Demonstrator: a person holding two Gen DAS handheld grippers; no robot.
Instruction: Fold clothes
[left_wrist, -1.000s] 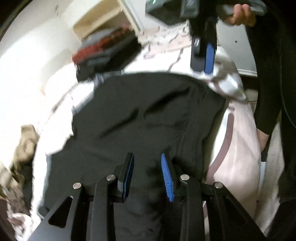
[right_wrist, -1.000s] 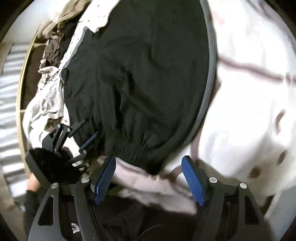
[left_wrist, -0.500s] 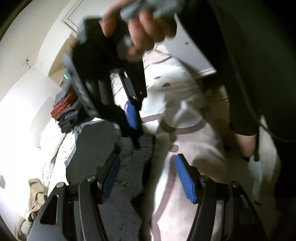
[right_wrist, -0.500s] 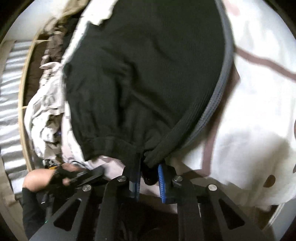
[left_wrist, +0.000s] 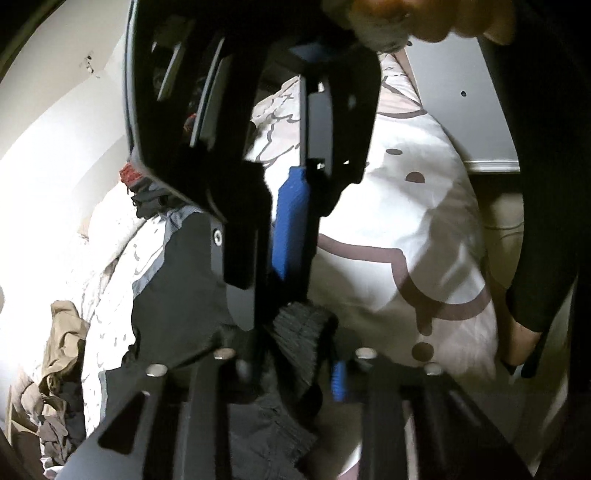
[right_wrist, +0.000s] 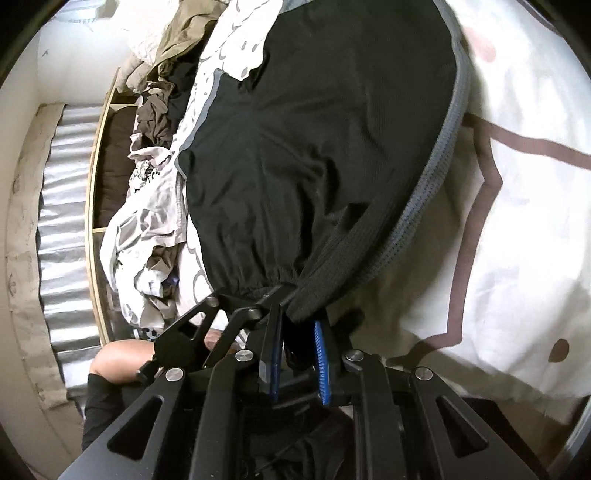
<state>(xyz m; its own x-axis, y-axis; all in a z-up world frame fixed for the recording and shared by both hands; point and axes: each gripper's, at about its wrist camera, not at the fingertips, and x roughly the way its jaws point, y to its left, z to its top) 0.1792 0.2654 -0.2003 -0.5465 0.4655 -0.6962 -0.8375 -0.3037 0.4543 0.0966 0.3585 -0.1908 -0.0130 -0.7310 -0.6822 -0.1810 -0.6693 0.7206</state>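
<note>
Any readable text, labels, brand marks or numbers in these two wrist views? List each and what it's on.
None can be read in either view.
Black garment: no tag, logo or print shows; only a grey ribbed trim.
White bedding: brown outline shapes and dots, a pattern, not lettering.
Crumpled printed cloth beside the garment: dark marks, too small and creased to read.
Left gripper and right gripper: no markings visible.

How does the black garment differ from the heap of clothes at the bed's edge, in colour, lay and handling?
The black garment is dark with a grey ribbed band; the heap of clothes mixes beige, white and brown. The garment lies spread fairly flat; the heap is crumpled. The right gripper pinches the garment's cuff; nothing holds the heap. Both rest on the white patterned bedding.
</note>
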